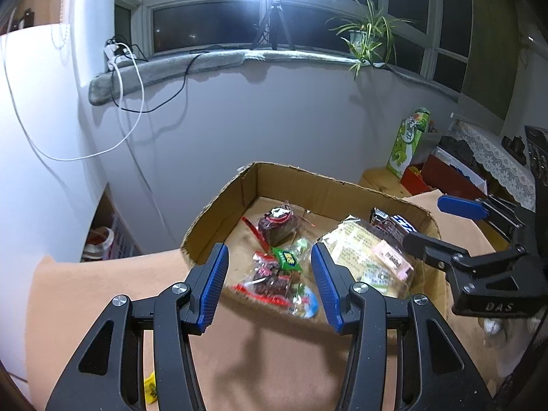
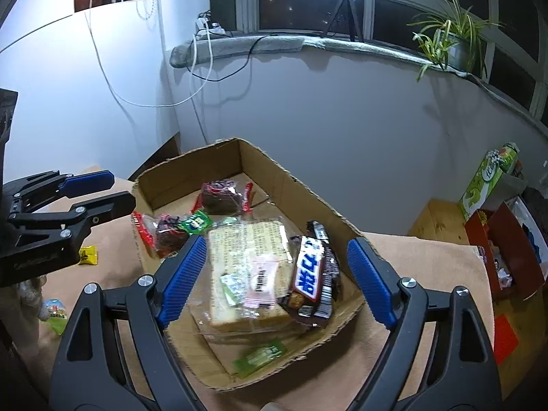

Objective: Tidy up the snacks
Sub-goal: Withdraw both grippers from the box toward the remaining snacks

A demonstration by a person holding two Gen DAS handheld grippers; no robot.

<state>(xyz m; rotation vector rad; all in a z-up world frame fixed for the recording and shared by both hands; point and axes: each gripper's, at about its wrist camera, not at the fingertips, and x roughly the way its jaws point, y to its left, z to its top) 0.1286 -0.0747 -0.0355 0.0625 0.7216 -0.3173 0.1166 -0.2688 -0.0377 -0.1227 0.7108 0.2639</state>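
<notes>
A shallow cardboard box (image 1: 219, 202) (image 2: 342, 327) sits on the tan-covered table. Inside lie a clear-wrapped cracker pack (image 1: 363, 250) (image 2: 246, 267), a dark chocolate bar (image 1: 394, 224) (image 2: 313, 274), two brown cakes in clear wrap (image 1: 277, 226) (image 2: 219, 197), and small green packets (image 1: 289, 258) (image 2: 260, 356). My left gripper (image 1: 270, 284) is open and empty above the box's near wall. My right gripper (image 2: 274, 281) is open and empty over the crackers and chocolate bar; it also shows in the left wrist view (image 1: 435, 221).
A yellow candy (image 2: 88, 255) (image 1: 150, 388) and a round pastel-wrapped snack (image 2: 54, 310) lie on the cloth left of the box. A green carton (image 2: 486, 179) and red boxes (image 2: 507, 250) stand at the right. A white wall and windowsill with a plant (image 2: 448, 44) lie behind.
</notes>
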